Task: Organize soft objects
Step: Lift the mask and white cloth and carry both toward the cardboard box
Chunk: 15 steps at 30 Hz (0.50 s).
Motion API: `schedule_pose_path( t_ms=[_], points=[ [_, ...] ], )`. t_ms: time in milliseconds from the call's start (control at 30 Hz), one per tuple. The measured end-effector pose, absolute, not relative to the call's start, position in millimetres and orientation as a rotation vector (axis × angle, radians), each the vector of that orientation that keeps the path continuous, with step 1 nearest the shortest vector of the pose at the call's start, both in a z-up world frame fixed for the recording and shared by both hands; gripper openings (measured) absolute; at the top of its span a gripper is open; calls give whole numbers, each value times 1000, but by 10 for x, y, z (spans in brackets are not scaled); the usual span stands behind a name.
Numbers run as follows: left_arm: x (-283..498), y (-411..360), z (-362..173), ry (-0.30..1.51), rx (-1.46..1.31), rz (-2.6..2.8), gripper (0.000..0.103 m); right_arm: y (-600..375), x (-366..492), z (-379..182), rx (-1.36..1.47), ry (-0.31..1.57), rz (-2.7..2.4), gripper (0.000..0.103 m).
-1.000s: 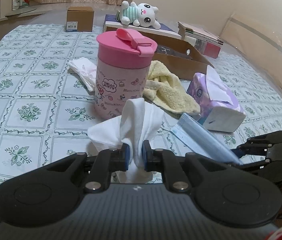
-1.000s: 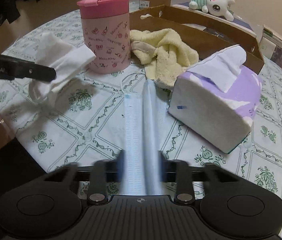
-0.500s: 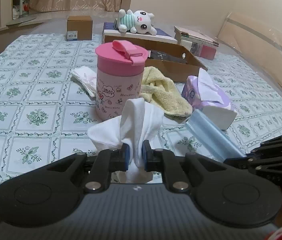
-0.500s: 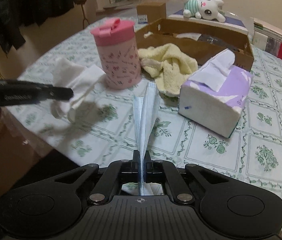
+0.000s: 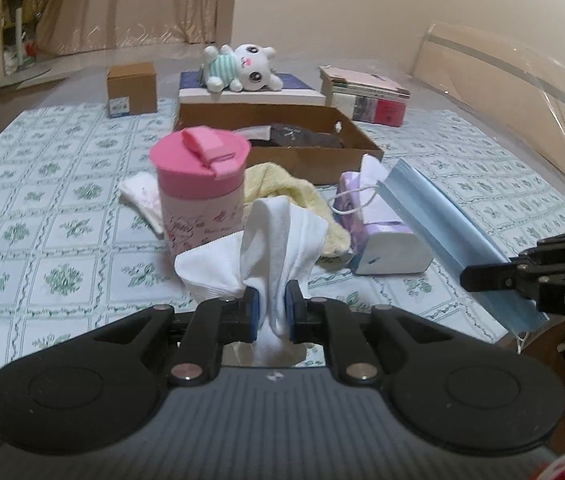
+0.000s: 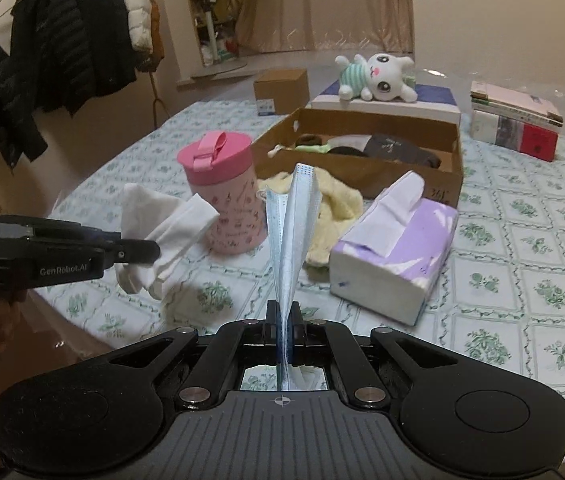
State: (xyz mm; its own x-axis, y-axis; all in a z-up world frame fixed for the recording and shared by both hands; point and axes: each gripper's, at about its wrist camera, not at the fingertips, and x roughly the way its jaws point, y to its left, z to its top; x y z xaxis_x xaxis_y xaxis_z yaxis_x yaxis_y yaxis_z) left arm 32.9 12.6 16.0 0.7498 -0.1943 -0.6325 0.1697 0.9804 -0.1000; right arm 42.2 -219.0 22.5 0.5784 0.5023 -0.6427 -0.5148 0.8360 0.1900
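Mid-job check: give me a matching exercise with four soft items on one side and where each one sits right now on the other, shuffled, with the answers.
Things:
1. white sock
2. blue face mask
3. plush bunny
4. yellow towel

Places:
A. lying on the tablecloth beside the pink cup
B. clamped in the left gripper, off the table
C. on the flat box behind the cardboard tray
D. clamped in the right gripper, off the table

Pairs: 1-B, 2-D, 3-C, 4-A

The sock [image 5: 278,236] was white, the face mask [image 6: 292,224] pale blue, the towel [image 6: 334,208] pale yellow. At twelve o'clock stood a pink-lidded cup [image 5: 202,184] printed with small motifs. The tissue pack [image 6: 398,256] was lilac and white; the bench [image 5: 54,240] cover bore green floral squares.
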Motion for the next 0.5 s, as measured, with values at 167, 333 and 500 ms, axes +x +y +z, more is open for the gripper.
schedule_pose_path(
  t_ms=[167,333,500],
  points=[
    [373,14,248,679,-14,-234,11,-2274,447,286,4,734,573,2],
    [475,-60,376,655,-8,-277,11,-2349,514,372,33,721,558,2],
    [690,-117,587,627,-7,-326,11,-2401,685,520,51,699,551,2]
  ],
)
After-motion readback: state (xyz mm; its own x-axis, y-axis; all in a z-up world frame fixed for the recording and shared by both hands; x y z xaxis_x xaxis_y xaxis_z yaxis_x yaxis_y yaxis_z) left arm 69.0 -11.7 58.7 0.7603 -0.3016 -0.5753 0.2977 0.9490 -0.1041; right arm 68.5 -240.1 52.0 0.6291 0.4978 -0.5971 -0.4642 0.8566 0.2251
